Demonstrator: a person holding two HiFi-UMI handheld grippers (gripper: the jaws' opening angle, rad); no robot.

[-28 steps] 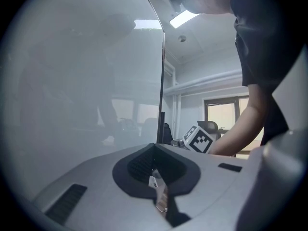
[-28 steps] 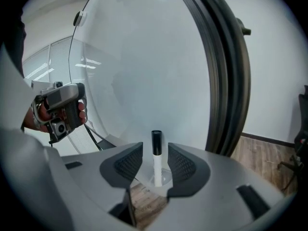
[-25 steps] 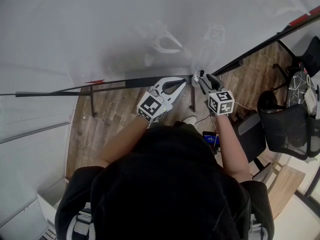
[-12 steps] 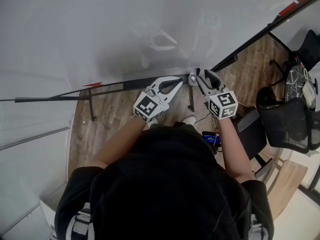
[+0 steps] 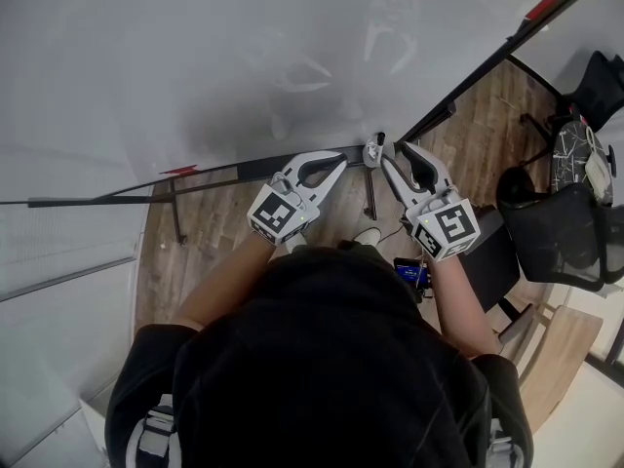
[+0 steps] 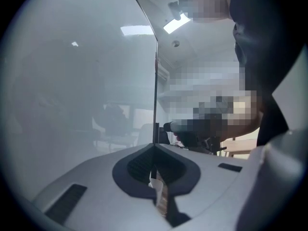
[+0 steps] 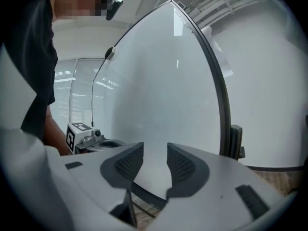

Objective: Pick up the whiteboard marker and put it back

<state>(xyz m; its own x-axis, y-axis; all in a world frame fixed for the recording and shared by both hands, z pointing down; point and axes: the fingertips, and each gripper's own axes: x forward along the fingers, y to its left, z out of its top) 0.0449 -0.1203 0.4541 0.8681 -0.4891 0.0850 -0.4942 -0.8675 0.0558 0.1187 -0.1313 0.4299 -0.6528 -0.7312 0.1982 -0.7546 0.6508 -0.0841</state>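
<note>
The left tool (image 5: 341, 159) is held at the right end of the ledge (image 5: 234, 175) along the lower edge of the whiteboard (image 5: 244, 47). Its jaws are pressed together, and nothing is seen between them. The right tool (image 5: 395, 154) is held just beside it, at the whiteboard's lower right corner, with its jaws slightly spread and empty. A small red thing (image 5: 181, 170) is seen on the ledge, well to the left of both tools. Whether it is the whiteboard marker cannot be told. A wooden floor (image 5: 214, 227) is seen beneath the ledge.
</note>
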